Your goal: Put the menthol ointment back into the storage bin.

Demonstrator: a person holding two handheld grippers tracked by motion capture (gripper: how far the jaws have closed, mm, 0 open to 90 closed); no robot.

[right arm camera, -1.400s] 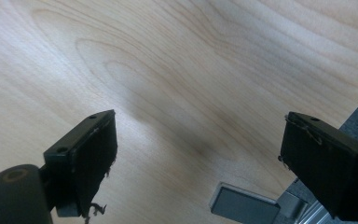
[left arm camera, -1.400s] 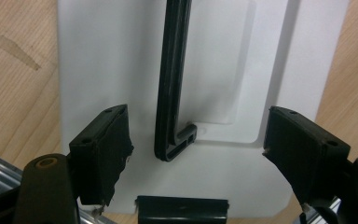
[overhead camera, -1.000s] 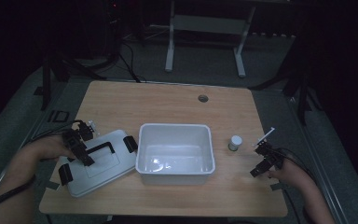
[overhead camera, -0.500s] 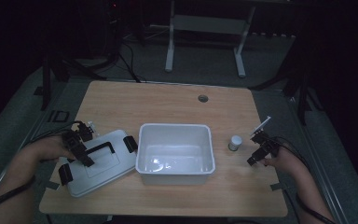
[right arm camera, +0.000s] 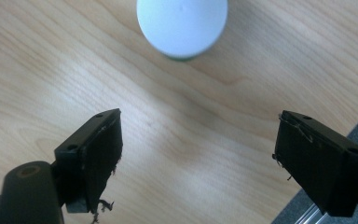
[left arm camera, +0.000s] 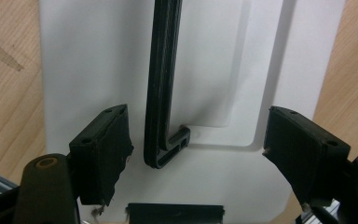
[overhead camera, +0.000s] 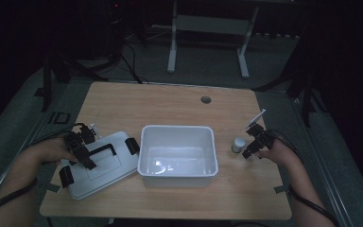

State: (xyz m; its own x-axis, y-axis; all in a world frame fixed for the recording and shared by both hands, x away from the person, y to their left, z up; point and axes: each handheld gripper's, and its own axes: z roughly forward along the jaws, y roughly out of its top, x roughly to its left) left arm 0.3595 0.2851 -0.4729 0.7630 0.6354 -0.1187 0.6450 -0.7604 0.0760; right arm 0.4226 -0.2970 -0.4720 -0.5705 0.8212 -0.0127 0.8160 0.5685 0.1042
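An open white plastic bin [overhead camera: 178, 151] stands mid-table. Its white lid [overhead camera: 101, 165] lies flat at the left, with a black handle [overhead camera: 99, 150] and black clips. My left gripper [overhead camera: 81, 150] hovers over the lid, jaws open; in the left gripper view the handle [left arm camera: 163, 88] runs between the two pads, nearer the left pad [left arm camera: 103, 151], with nothing gripped. A small white-capped jar [overhead camera: 238, 144] stands right of the bin. My right gripper [overhead camera: 255, 140] is just right of it, open; the jar's cap [right arm camera: 182, 25] lies ahead of the spread jaws.
The wooden table [overhead camera: 170, 106] has a round cable hole [overhead camera: 206, 100] at the back. Its right edge [right arm camera: 307, 205] is close to my right gripper. A white desk frame [overhead camera: 208, 28] stands on the dark floor behind.
My right gripper has moved left and slightly away from me, closing in on the jar. The left gripper has stayed over the lid handle.
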